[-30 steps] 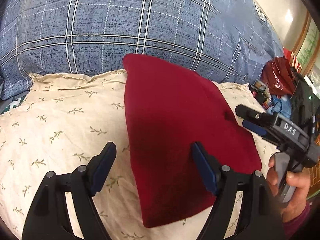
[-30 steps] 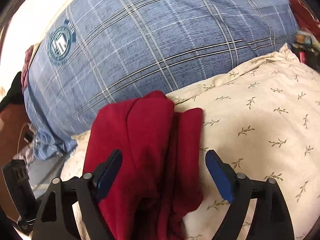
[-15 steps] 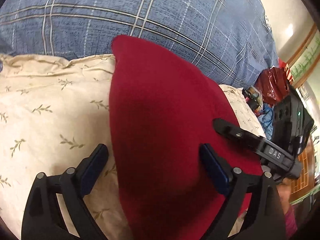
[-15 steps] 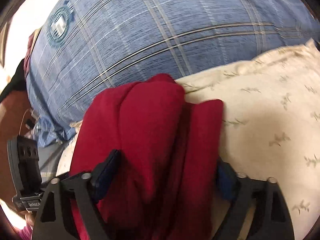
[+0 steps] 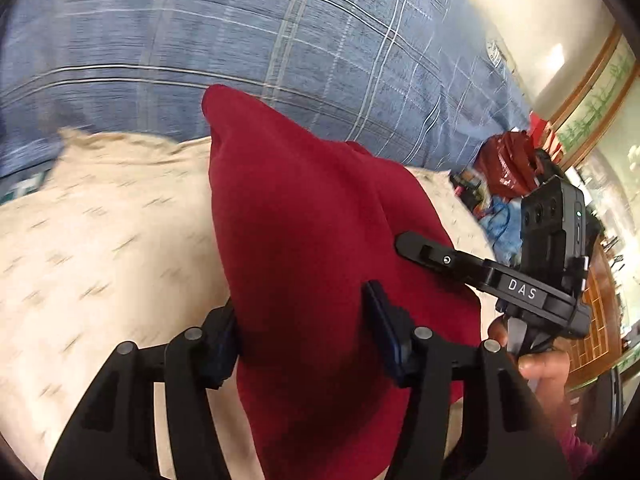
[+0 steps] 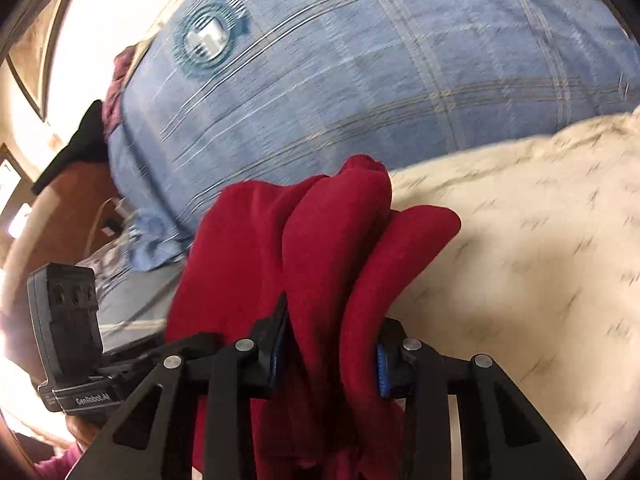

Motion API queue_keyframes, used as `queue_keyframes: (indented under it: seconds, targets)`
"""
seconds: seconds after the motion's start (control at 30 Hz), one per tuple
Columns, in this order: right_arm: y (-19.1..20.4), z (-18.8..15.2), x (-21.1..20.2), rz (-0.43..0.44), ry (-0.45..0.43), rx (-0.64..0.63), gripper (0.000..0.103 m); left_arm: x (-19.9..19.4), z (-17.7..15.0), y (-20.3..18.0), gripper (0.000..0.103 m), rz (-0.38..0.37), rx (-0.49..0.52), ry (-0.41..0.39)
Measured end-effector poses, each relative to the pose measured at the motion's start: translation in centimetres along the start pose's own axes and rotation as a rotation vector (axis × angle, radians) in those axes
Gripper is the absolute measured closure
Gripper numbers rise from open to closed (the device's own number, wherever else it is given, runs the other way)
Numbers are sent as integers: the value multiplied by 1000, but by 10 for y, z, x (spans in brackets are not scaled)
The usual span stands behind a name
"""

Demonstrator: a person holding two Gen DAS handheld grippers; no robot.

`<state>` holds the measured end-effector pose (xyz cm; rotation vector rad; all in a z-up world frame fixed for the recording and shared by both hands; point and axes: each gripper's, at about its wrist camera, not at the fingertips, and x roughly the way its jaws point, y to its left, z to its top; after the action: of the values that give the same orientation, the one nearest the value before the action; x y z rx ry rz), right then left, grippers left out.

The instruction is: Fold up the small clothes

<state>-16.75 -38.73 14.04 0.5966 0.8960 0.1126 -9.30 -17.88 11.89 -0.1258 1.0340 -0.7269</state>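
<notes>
A folded dark red garment (image 5: 304, 232) lies on a cream leaf-print pillow (image 5: 100, 248). My left gripper (image 5: 304, 332) has its jaws closed in on the garment's near left side, cloth bunched between the pads. In the right wrist view the red garment (image 6: 320, 248) shows as thick layered folds. My right gripper (image 6: 332, 352) is shut on those folds. The right gripper also shows in the left wrist view (image 5: 500, 280), reaching onto the garment from the right.
A blue plaid pillow (image 5: 280, 40) rises behind the cream pillow (image 6: 540, 240). A red bag (image 5: 508, 164) and small clutter lie at the far right. A wooden headboard (image 6: 36, 248) and the left gripper's body (image 6: 68, 320) show at the left.
Both grippers moved forward over the garment and closed on it. One second ago both were open and short of it. The cloth is now bunched between each pair of jaws.
</notes>
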Motion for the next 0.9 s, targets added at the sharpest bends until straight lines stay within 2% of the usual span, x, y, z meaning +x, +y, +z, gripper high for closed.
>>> queue_keyframes:
  seconds: [0.07, 0.1, 0.2, 0.27, 0.3, 0.4, 0.53, 0.6, 0.67, 0.73, 0.9]
  targets:
    - [10, -16, 7, 27, 26, -4, 65, -9, -15, 7, 47, 36, -9, 5]
    - [14, -23, 14, 13, 38, -11, 58, -7, -24, 11, 47, 57, -6, 15]
    - [16, -38, 34, -117, 107, -11, 57, 6, -46, 28, 44, 147, -11, 90]
    - [20, -42, 21, -123, 57, -21, 56, 0, -53, 35, 38, 152, -25, 45]
    - [24, -42, 14, -128, 36, -31, 56, -6, -55, 35, 34, 179, -18, 16]
    - [49, -46, -8, -122, -45, -128, 56, -16, -56, 34, 31, 243, 6, -49]
    - [90, -56, -9, -82, -27, -281, 61, -20, -58, 35, 29, 289, 17, -76]
    - [95, -67, 1, -153, -2, -335, 61, -21, -59, 34, 29, 310, 20, -99]
    - [80, -75, 23, -268, 60, -323, 61, -21, -60, 30, 29, 339, 33, -128]
    - [60, -85, 37, -269, 92, -269, 61, -25, -64, 28, 29, 347, 36, -148]
    - [70, -93, 31, -280, 28, -301, 58, -30, -63, 24, 29, 369, 39, -183]
